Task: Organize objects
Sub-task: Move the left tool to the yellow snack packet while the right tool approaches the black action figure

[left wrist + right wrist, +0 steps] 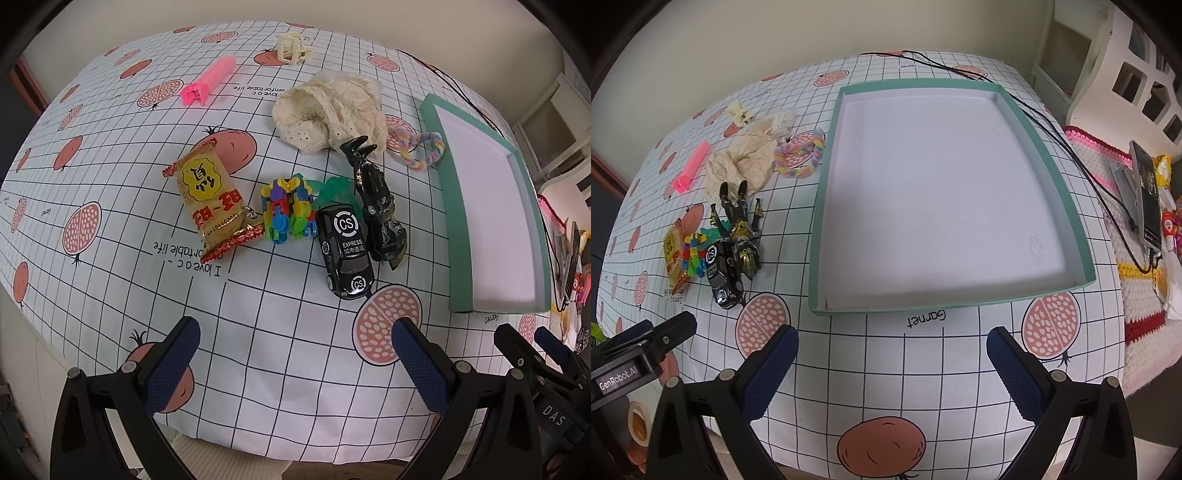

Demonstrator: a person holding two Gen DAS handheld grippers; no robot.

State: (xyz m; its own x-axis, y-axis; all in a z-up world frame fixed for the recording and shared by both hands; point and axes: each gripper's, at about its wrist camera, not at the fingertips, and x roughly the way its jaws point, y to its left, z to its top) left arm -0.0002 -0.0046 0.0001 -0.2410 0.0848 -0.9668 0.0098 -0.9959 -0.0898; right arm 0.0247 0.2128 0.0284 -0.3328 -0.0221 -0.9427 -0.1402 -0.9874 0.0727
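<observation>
Both grippers, left (295, 343) and right (892, 345), gape empty near the shallow green-rimmed white cardboard tray (1049, 155); beside the tray's left rim lies the black toy car (345, 249)

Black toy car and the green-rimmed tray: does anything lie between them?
Yes. In the left wrist view, a dark toy figure lies right beside the black toy car, between it and the tray. Past the figure, only bare tablecloth reaches the tray.

Home room, fruit-print tablecloth (923, 354), crocheted blanket (1137, 295), white cutout furniture (1126, 74), scattered toys
</observation>
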